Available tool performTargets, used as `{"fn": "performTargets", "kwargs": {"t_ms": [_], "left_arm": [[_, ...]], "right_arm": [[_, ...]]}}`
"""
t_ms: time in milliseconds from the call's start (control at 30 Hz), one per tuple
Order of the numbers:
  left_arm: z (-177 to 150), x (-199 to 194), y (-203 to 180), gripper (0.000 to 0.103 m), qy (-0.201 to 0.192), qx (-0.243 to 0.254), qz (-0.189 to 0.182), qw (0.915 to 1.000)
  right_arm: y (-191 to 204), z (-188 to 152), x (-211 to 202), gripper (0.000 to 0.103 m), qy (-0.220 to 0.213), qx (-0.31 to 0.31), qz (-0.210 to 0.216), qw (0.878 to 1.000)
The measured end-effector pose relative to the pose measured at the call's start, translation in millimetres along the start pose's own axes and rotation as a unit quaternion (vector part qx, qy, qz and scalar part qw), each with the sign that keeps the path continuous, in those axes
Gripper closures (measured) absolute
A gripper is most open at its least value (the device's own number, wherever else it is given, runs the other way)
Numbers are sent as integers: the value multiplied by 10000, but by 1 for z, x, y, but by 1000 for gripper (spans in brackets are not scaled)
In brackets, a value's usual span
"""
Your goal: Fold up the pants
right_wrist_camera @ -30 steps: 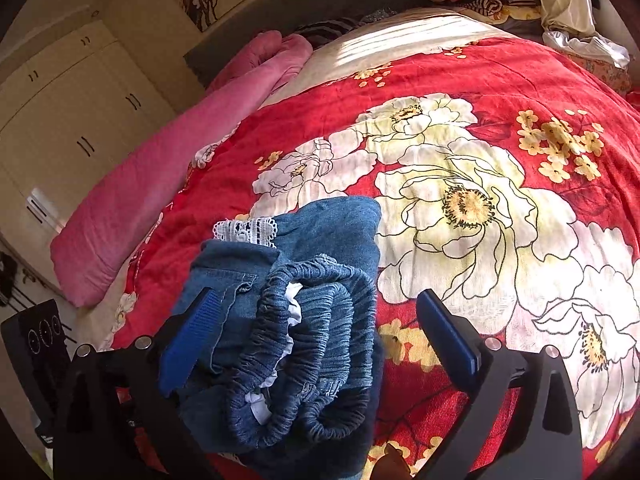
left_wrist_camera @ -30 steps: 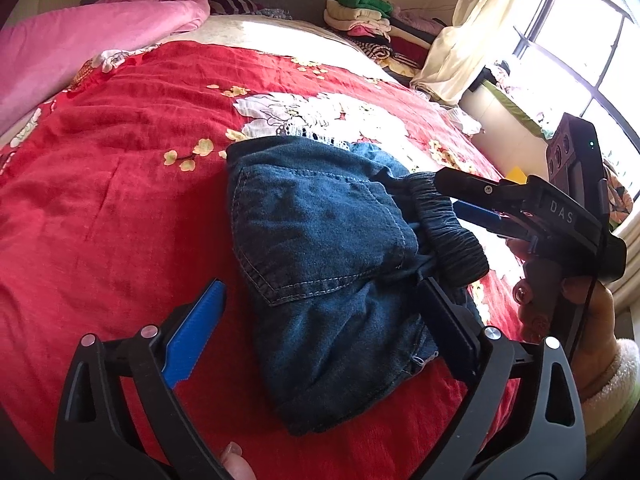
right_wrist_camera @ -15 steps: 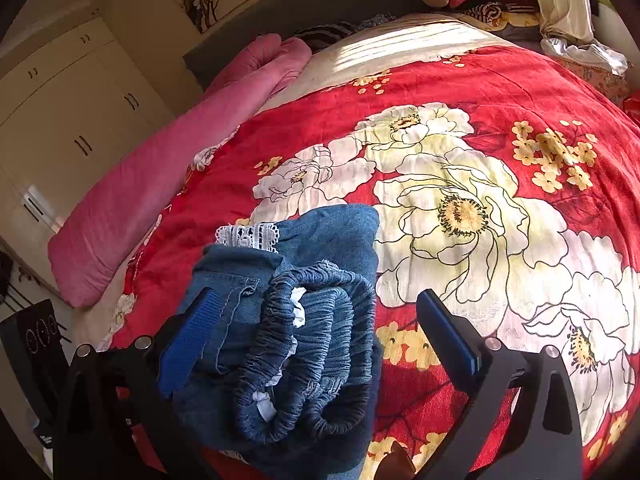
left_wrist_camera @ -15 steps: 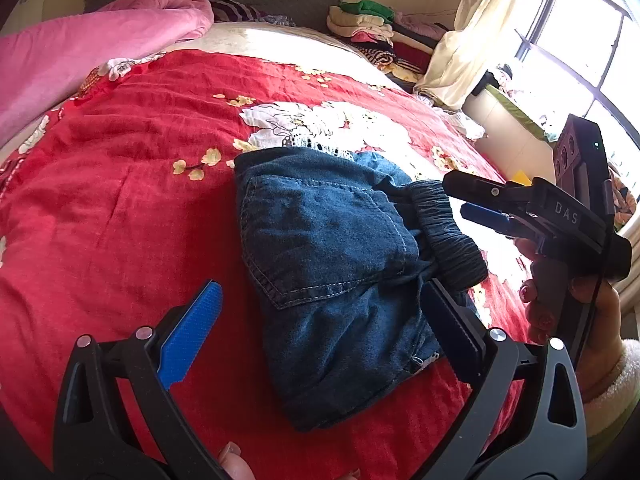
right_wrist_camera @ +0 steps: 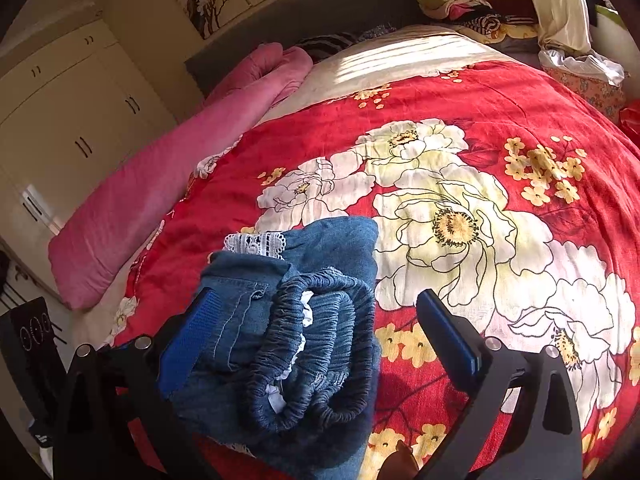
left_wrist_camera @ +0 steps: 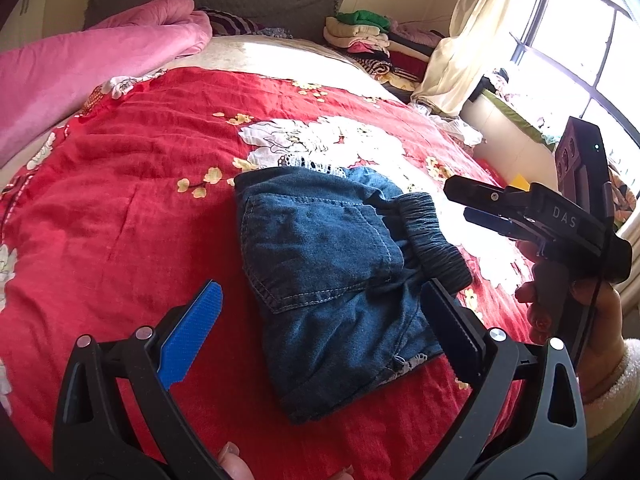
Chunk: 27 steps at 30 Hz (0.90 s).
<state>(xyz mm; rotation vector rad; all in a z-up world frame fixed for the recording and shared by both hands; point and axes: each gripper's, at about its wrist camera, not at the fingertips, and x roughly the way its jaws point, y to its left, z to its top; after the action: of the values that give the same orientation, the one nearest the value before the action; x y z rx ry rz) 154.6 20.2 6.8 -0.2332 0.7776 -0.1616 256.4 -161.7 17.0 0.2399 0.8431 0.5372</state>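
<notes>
The blue denim pants (left_wrist_camera: pixel 332 272) lie folded in a compact bundle on the red flowered bedspread (left_wrist_camera: pixel 120 208), elastic waistband toward the right. They also show in the right wrist view (right_wrist_camera: pixel 288 320), waistband nearest the camera. My left gripper (left_wrist_camera: pixel 320 320) is open and empty, above the bundle's near edge. My right gripper (right_wrist_camera: pixel 320 328) is open and empty, its jaws wide apart over the waistband end. It also shows from the side in the left wrist view (left_wrist_camera: pixel 476 204), just right of the waistband.
A pink quilt (left_wrist_camera: pixel 80 76) lies along the bed's far left side. Stacked folded clothes (left_wrist_camera: pixel 360 36) sit at the bed's head corner by a curtain (left_wrist_camera: pixel 468 52) and window. White wardrobes (right_wrist_camera: pixel 68 120) stand beyond the bed.
Both grippers have drawn back slightly from the folded pants, which look a little farther off. The pants have not moved and both grippers stay open.
</notes>
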Motion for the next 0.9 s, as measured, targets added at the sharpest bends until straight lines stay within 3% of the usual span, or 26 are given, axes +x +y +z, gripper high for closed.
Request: {"fn": "performTargets", "kwargs": {"t_ms": [900], "left_arm": [[-21, -39, -10, 10, -149, -38, 248, 9996]], "right_arm": [[6, -23, -67, 5, -351, -354, -161, 9986]]}}
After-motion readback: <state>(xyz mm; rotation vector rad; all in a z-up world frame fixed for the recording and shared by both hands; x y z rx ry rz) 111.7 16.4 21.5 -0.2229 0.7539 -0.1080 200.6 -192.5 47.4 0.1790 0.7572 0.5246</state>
